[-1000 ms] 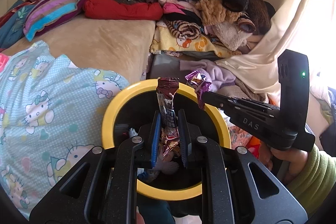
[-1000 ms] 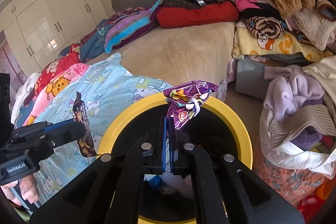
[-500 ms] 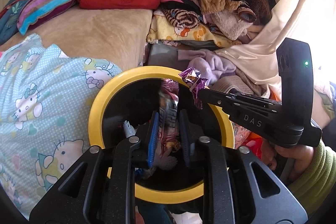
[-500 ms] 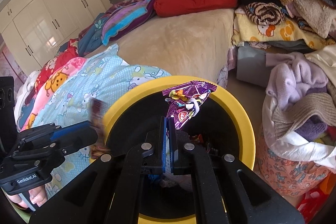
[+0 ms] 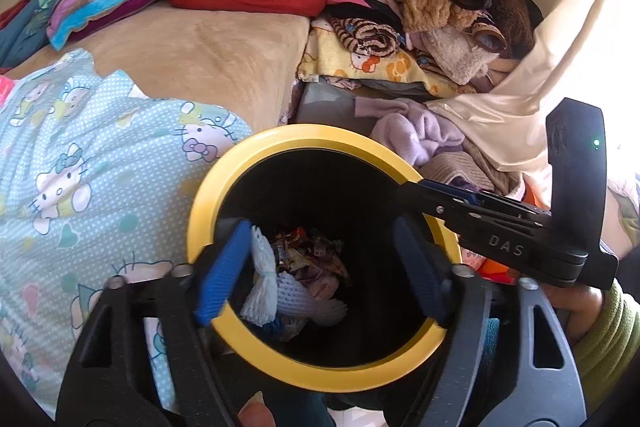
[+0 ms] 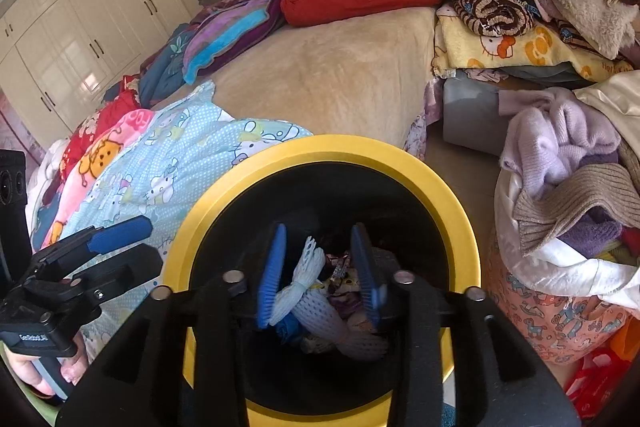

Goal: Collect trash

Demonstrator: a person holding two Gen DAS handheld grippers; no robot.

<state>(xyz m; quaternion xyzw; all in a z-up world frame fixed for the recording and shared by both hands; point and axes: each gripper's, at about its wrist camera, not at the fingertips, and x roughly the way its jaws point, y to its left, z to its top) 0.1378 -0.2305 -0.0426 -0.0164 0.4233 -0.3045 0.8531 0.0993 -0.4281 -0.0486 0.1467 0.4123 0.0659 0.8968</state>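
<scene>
Fingers of both the left gripper (image 5: pixel 324 267) and right gripper (image 6: pixel 320 275) spread wide, empty, above the yellow-rimmed bin (image 5: pixel 320 139) holding wrappers (image 5: pixel 304 259).

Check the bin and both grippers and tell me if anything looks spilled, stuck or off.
Nothing stands out. The yellow-rimmed bin stands upright with wrappers and white foam netting lying at its bottom. The left hand-held gripper and right hand-held gripper are open above it and hold nothing. No trash shows on the rim.

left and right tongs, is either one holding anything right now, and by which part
Nothing is held. The left tongs and right tongs both stand open and empty over the yellow-rimmed bin; wrappers lie inside it.
</scene>
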